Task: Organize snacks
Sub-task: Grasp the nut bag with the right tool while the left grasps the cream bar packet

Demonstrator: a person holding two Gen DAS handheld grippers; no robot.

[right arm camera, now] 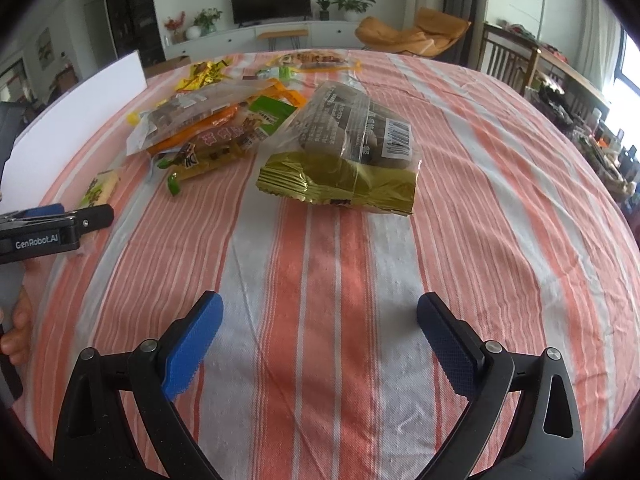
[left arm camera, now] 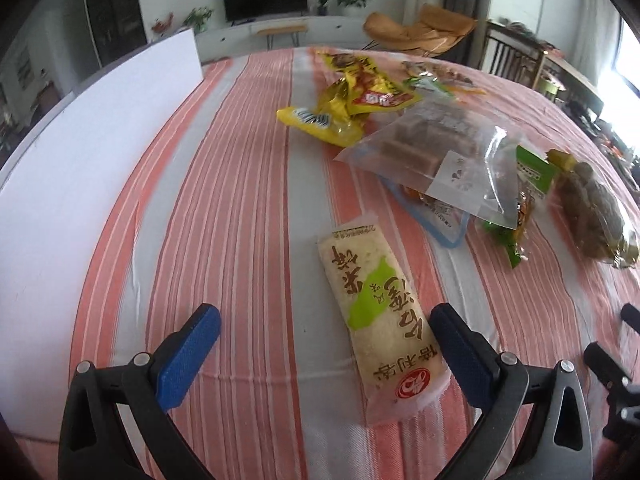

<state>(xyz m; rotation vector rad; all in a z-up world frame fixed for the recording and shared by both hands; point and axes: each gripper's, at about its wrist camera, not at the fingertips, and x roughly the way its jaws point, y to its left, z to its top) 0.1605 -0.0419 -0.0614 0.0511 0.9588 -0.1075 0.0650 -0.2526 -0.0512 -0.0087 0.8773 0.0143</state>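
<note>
My left gripper is open just above the striped tablecloth. A long white rice-cracker packet with a green patch lies between its fingers, close to the right finger. Behind it lies a pile of snacks: a clear bag of brown wafers, yellow packets and a bag of brown balls. My right gripper is open and empty over bare cloth. The gold and clear bag of brown balls lies ahead of it. The snack pile lies to its front left.
A white board stands along the table's left edge and also shows in the right wrist view. The left gripper body shows at the left of the right wrist view. Chairs and a TV cabinet stand beyond the table.
</note>
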